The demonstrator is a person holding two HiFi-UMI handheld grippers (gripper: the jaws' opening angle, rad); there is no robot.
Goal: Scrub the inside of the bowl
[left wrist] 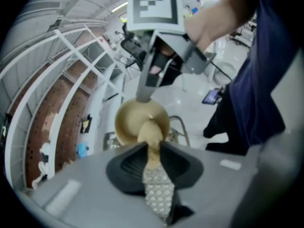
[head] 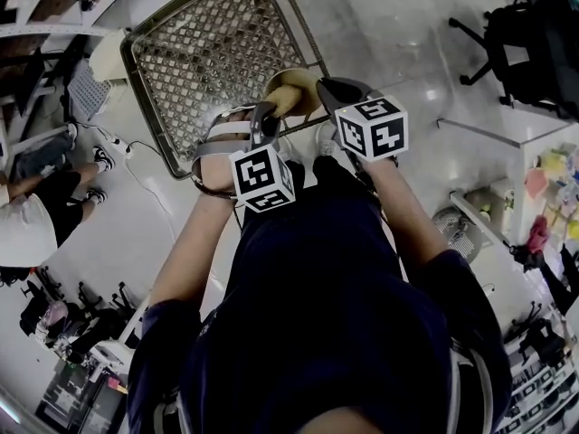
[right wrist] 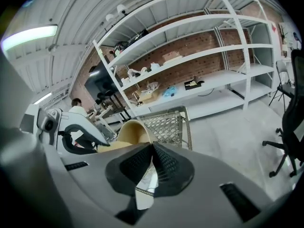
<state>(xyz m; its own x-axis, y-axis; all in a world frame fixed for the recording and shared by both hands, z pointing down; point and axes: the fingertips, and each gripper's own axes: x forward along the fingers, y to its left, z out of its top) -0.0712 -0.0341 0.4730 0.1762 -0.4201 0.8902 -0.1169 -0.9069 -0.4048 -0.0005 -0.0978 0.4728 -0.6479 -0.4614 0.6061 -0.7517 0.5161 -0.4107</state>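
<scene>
Left claw (left wrist: 152, 145) pinches a scrubber (left wrist: 159, 194) poking into the bowl (left wrist: 128, 122) ahead, right claw (right wrist: 152, 145) pinches its rim, so scrubbing seems underway, not finished.

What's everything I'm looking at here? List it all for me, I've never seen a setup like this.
bowl: one, tan, held up above the wire mesh frame, rim pinched by the right claw.
scrub pad: one, tan with a grey patterned part, gripped in the left claw, its end inside the bowl.
wire mesh frame: one, grey metal, on the floor beyond the bowl.
office chair: one, black, far right.
shelving: white, along a brick wall.
bystander: one, white top, seated at the left edge.
marker cubes: two, black and white, one on each claw.
left claw: one, grey, shut on the pad.
right claw: one, grey, shut on the bowl's rim.
</scene>
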